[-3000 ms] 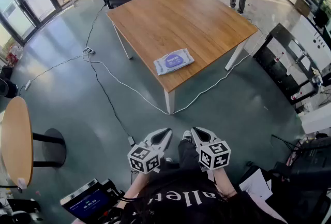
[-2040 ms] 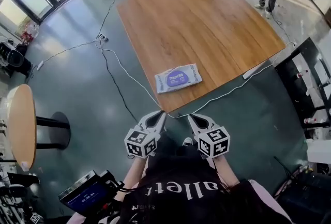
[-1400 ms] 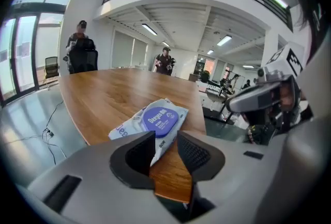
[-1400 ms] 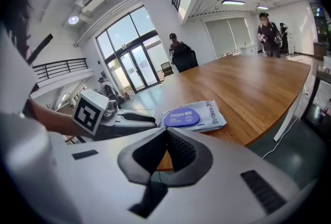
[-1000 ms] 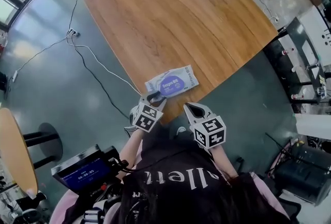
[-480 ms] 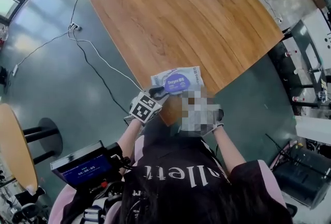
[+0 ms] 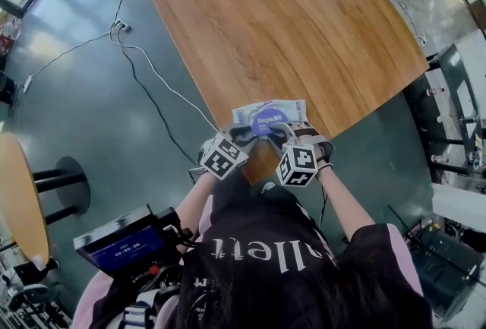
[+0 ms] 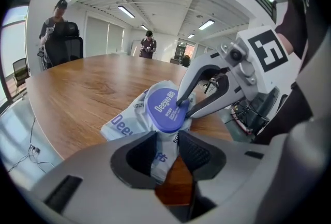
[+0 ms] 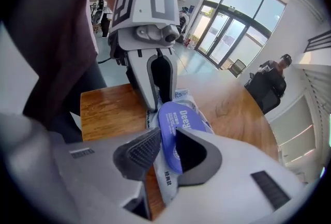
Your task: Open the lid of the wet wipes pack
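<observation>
Gripping the wet wipes pack (image 7: 287,108), left gripper (image 8: 166,148); right gripper (image 9: 168,148) clamped on purple lid (image 9: 177,122).

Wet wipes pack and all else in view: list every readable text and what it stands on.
"Deeyeo": on the purple lid; the smaller print beside it is too small to read.
"Dee", the rest cut off: on the pack.
"llett", its start hidden: on the shirt.
Digits on the screen: too blurred to read.
</observation>
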The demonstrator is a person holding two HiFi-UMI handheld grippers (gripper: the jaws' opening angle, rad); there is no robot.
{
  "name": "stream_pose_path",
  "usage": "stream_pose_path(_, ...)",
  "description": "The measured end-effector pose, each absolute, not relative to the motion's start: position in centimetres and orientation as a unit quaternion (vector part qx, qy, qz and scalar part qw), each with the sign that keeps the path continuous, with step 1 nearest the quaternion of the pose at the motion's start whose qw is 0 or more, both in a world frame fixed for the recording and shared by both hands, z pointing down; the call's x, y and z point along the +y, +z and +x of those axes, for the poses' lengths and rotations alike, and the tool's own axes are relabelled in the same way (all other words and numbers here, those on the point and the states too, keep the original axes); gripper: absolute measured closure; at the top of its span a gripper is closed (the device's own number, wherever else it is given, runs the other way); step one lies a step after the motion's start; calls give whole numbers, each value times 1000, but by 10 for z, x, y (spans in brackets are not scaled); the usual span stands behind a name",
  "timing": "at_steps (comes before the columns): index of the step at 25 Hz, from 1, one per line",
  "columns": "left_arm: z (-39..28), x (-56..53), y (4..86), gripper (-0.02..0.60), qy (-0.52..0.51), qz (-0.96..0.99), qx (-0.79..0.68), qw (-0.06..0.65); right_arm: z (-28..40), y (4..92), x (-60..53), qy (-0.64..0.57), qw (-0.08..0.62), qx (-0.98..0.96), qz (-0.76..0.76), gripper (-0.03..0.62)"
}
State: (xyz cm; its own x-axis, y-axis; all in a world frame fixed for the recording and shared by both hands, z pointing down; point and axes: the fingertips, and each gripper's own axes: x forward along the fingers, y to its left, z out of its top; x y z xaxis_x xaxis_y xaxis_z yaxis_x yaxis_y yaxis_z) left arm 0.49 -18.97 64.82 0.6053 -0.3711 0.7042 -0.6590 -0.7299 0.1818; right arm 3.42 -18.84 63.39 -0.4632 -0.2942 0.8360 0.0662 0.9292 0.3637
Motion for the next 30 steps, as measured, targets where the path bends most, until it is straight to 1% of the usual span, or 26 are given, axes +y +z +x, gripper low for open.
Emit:
stream_pose_path(3,7,-191,648,443,336,875,-291,193,34,634,-189,-194,508,-838,46,514)
stream_pose_path(6,9,-189,650,443,351,877,-281,169,33,634,-185,-269,515,-814,0,516)
stream_pose_path(8,10,-188,650,443,361,876,-274,163,32,633,-184,-297,513,-806,-13,516)
stream_pose_path(13,12,-188,650,443,367,880,-258,153,33,624,-185,-284,491,-823,11,516)
stream_pose_path(30,15,-189,652,443,371,879,-260,147,35,620,-186,-283,484,-828,10,516)
